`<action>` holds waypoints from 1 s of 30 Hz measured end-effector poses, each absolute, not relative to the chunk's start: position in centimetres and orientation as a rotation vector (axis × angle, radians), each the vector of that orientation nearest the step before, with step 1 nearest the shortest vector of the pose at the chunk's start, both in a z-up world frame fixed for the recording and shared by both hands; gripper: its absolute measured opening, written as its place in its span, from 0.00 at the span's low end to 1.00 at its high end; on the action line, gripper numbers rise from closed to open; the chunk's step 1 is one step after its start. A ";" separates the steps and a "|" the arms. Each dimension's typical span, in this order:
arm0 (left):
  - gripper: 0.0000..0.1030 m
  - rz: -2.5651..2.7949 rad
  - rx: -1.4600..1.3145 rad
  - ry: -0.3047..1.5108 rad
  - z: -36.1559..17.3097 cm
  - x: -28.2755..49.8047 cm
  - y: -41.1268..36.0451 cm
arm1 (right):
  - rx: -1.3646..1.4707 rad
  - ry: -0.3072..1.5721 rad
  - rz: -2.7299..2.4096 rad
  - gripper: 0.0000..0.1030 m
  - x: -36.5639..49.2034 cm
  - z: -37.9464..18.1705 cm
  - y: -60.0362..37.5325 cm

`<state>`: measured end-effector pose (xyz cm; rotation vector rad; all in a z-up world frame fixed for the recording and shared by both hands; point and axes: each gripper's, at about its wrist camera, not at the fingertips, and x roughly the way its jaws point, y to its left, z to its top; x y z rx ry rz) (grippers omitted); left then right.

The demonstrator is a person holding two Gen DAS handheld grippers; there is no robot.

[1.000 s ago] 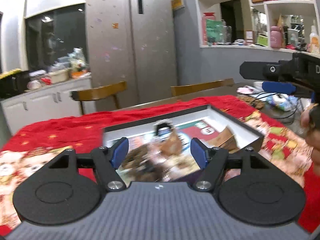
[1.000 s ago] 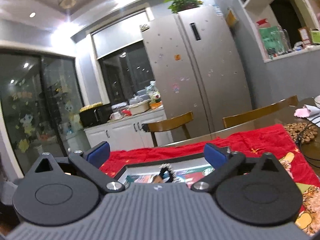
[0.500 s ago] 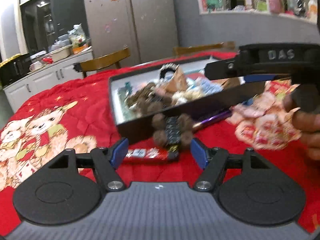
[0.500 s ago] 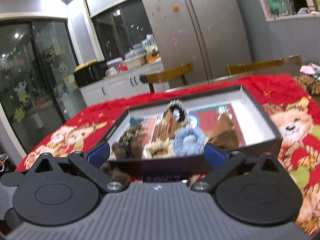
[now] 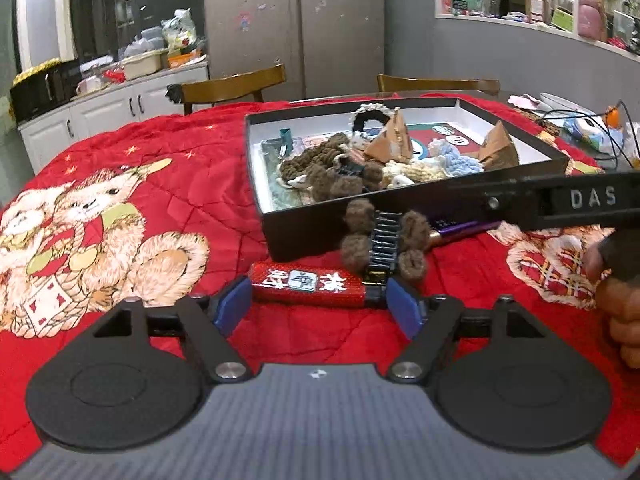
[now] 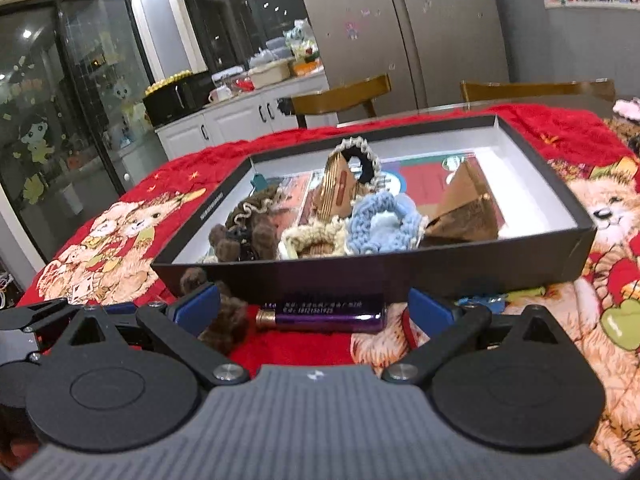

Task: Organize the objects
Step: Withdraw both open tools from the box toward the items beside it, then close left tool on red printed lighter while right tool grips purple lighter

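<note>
Red lighter [image 5: 307, 283] lies flat on the red quilted cloth [image 5: 192, 148], crosswise between the blue pads of my left hand-held gripper [image 5: 318, 304]. Left jaws are opening; the pads stand just off each end of the lighter, and I see no press on it. Nothing is held.

Just beyond the red lighter, touching or nearly touching its far right end, lies a dark hair clip with brown pom-poms [image 5: 382, 240]; it leans against the near wall of the black tray [image 5: 460, 208].

Purple lighter [image 6: 324, 314] lies flat directly ahead of my right hand-held gripper [image 6: 314, 310], between its pads and close against the tray wall [image 6: 440, 276]. Right jaws stand wide; the pads are clear of the lighter on both sides. Nothing is held. In the left wrist view the purple lighter [image 5: 460, 230] shows past the clip, under the right hand-held gripper's black arm.

Inside the tray, ahead of both grippers: brown knitted pieces [image 6: 248, 232], a cream scrunchie [image 6: 316, 236], a blue crocheted scrunchie [image 6: 384, 224], two tan folded pieces [image 6: 338, 192], and a black-and-cream scrunchie [image 6: 360, 160] behind them, all heaped toward the near wall.

The cloth, printed with bears, covers the worktop. My hand [image 5: 620, 304] on the right hand-held gripper's grip shows at the right edge of the left view. Wooden chairs [image 5: 232, 88] stand beyond the worktop.
</note>
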<state>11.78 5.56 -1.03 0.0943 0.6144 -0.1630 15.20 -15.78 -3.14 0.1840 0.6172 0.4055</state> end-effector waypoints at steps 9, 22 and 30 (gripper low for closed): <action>0.83 -0.176 0.041 0.654 -1.2 13.1 5.9 | 0.175 0.650 0.383 1.00 15.9 -3.7 -15.4; 0.83 -0.057 0.075 0.655 -1.6 13.3 5.4 | 0.039 0.666 0.323 0.99 16.2 -3.9 -13.6; 0.83 -0.019 0.097 0.641 -1.6 13.1 5.2 | -0.004 0.661 0.295 0.89 15.9 -3.8 -13.0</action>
